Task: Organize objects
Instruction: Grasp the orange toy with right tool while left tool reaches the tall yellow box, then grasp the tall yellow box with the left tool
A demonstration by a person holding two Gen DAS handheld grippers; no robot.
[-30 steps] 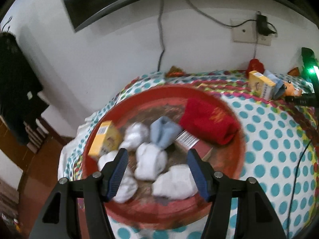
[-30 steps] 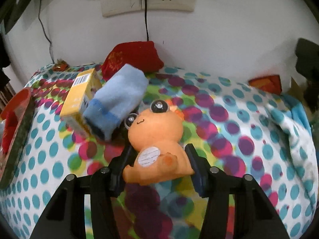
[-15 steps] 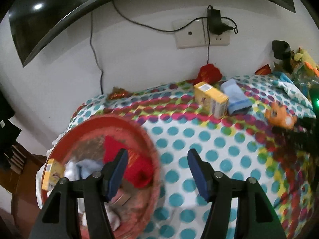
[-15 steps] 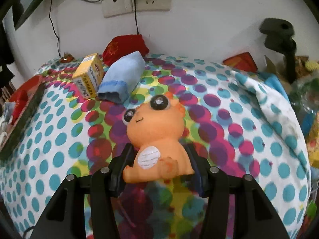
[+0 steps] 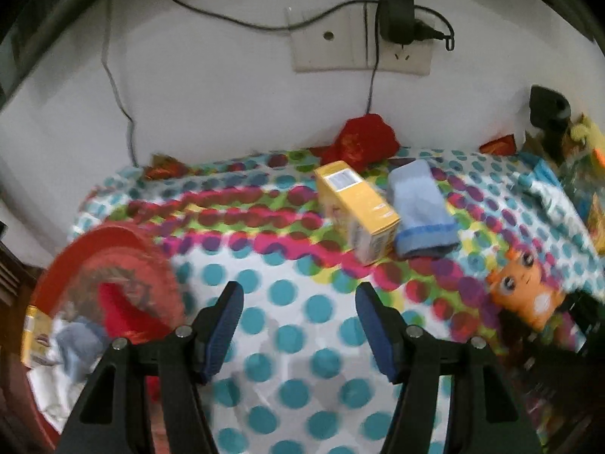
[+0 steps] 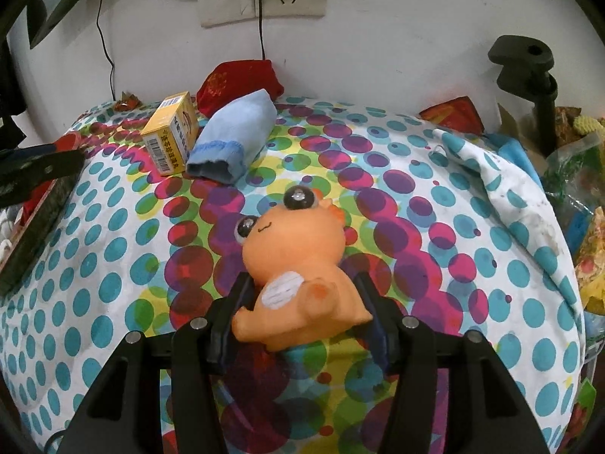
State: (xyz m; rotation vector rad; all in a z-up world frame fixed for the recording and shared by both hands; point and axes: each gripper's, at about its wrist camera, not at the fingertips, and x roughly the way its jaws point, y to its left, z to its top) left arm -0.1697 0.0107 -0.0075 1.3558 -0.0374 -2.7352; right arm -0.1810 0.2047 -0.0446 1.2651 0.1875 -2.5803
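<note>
The right claw [image 6: 302, 299] brackets the orange toy [image 6: 298, 265] on the dotted table [image 6: 113, 265], jaws just easing apart — grip uncertain; a lift could drop it. The left claw [image 5: 295, 325] hangs released, the yellow box [image 5: 355, 212] ahead — risking a nudge.

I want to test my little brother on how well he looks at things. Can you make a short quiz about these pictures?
1. True or false: the left fingers are holding something.
2. What lies right beside the blue sock? A) yellow box B) banana C) cup
3. What colour is the round tray?
Key: 1 false; 2 A; 3 red.
</note>
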